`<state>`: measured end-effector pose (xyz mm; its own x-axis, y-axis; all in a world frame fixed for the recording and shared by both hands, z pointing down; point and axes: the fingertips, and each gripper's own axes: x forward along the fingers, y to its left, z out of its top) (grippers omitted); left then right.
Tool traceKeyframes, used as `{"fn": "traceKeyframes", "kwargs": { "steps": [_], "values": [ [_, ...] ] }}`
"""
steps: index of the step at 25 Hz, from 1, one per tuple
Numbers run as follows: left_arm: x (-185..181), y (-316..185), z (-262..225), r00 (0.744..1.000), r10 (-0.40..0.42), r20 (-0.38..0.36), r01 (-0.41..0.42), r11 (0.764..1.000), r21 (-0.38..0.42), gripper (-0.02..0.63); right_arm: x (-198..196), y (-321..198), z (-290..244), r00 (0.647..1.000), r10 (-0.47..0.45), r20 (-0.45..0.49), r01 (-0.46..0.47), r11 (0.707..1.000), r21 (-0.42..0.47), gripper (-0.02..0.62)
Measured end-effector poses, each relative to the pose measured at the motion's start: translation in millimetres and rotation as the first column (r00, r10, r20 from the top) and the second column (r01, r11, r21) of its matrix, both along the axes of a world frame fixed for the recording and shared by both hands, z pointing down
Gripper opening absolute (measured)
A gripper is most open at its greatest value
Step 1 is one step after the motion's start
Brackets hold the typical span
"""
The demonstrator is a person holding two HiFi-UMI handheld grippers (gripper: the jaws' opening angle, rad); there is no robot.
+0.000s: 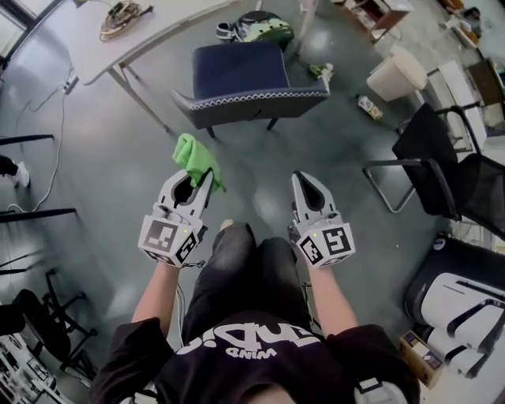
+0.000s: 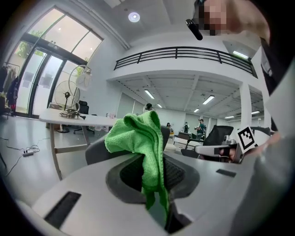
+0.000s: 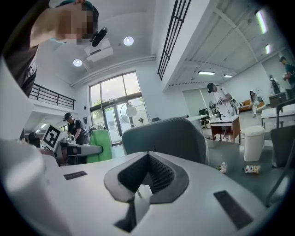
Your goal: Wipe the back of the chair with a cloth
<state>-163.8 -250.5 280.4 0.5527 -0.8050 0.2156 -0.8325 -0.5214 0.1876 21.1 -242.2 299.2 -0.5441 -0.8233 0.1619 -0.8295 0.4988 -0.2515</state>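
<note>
A white table (image 1: 158,31) stands at upper left, a small device (image 1: 122,14) on it — further right, a white bin (image 1: 397,73), a bottle (image 1: 368,107) lying near it on the floor (image 1: 102,205).

The green cloth (image 1: 192,155) is soft and all bunched up. It sticks up out of the jaws of the left gripper (image 1: 193,180), which pinch it tight. The chair (image 1: 237,75) has a dark blue seat and a grey back. It stands upright, its back turned to the cloth, near but not touching.
</note>
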Motion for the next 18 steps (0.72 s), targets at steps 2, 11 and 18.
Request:
{"fn": "traceKeyframes", "kwargs": {
  "steps": [2, 11, 18],
  "values": [
    [-4, 0, -38, 1.0, 0.004, -0.018, -0.004, 1.0, -0.014, 0.064, -2, 2, -38, 1.0, 0.001, -0.026, -0.002, 1.0, -0.014, -0.003],
    [20, -2, -186, 0.999, 0.039, -0.019, -0.039, 0.999, 0.005, 0.064, 20, 6, -181, 0.999, -0.026, -0.035, 0.025, 0.999, -0.038, -0.003],
    [34, 1, -237, 0.999, 0.045, -0.01, -0.044, 0.997, 0.063, 0.064, 26, 13, -230, 0.999, -0.044, -0.029, 0.044, 0.999, 0.005, -0.003]
  ]
}}
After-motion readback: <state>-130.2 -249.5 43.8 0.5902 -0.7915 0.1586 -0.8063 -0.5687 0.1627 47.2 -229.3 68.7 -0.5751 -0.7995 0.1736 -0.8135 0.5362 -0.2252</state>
